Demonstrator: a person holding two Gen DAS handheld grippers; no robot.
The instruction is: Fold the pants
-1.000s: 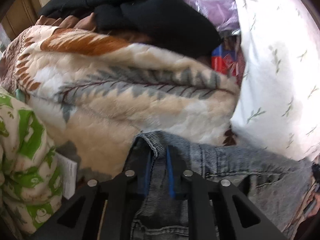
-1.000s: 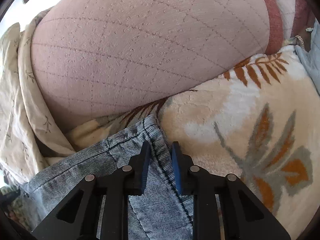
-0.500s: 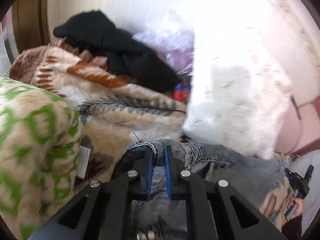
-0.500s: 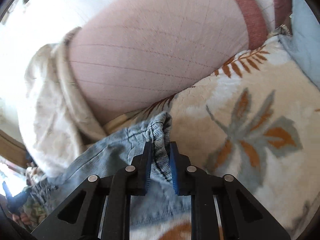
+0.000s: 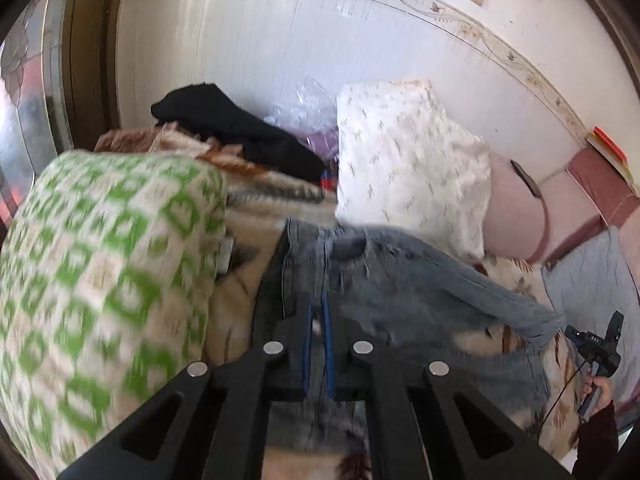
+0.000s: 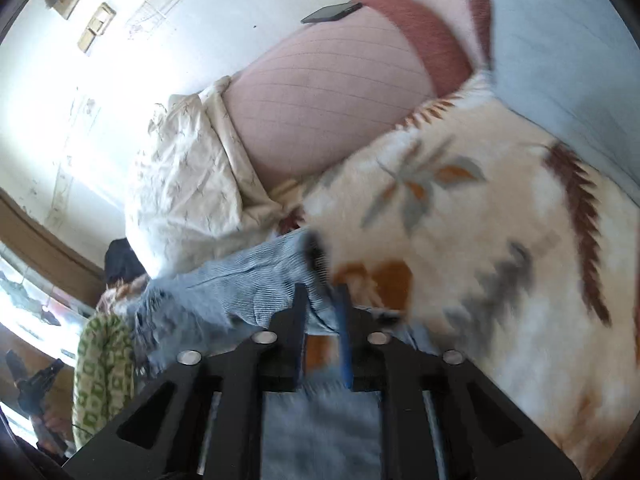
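Clearly both grippers are clamped on the faded blue denim pants (image 5: pixel 420 280), which hang stretched between them above the cream plush blanket with brown and grey leaf print (image 6: pixel 500 240). At the left gripper (image 5: pixel 318 320) the blue-lined pads pinch a fold of the denim at one end of the garment, with cloth bunched above the fingertips. At the right gripper (image 6: pixel 322 320) the jaws press on the other end, and more denim trails down under the black frame. From the left wrist view the pants run rightwards across the bed, their far end near the other gripper held in a hand with a dark sleeve (image 5: pixel 596 388).

Beside the left gripper bulges a green-and-white patterned quilt roll (image 5: pixel 104 280). Behind the pants lie a white pillow with small sprig print (image 5: pixel 408 160), a black garment (image 5: pixel 240 132) on top of the heap, and a pink quilted bolster (image 6: pixel 320 100). A dark flat phone (image 6: pixel 332 12) rests on the bolster. Pale blue bedding (image 6: pixel 560 60) lies beyond the blanket's edge.
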